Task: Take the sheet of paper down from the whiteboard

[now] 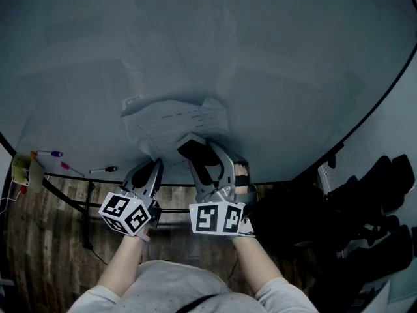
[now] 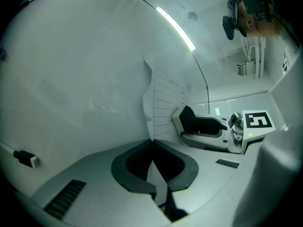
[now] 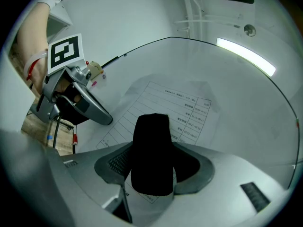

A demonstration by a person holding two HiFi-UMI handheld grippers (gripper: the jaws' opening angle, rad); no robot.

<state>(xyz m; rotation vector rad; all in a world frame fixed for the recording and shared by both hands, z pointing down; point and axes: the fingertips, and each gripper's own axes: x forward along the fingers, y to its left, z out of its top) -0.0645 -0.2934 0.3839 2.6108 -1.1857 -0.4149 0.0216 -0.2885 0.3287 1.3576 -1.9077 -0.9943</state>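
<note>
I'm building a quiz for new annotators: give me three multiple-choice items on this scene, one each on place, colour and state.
1. Where do the thin marker pens lie? A on the floor; B along the bottom edge of the pale whiteboard, at the left; C on the sheet.
2. What colour is the printed paper sheet? A yellow; B blue; C white.
3. How are the left gripper's tongs? A wide open; B shut on the sheet's edge; C gripping a pen.
Answers: B, the pens sit at the board's lower left; C, white with dark print; B, the tongs meet on the paper's edge.
</note>
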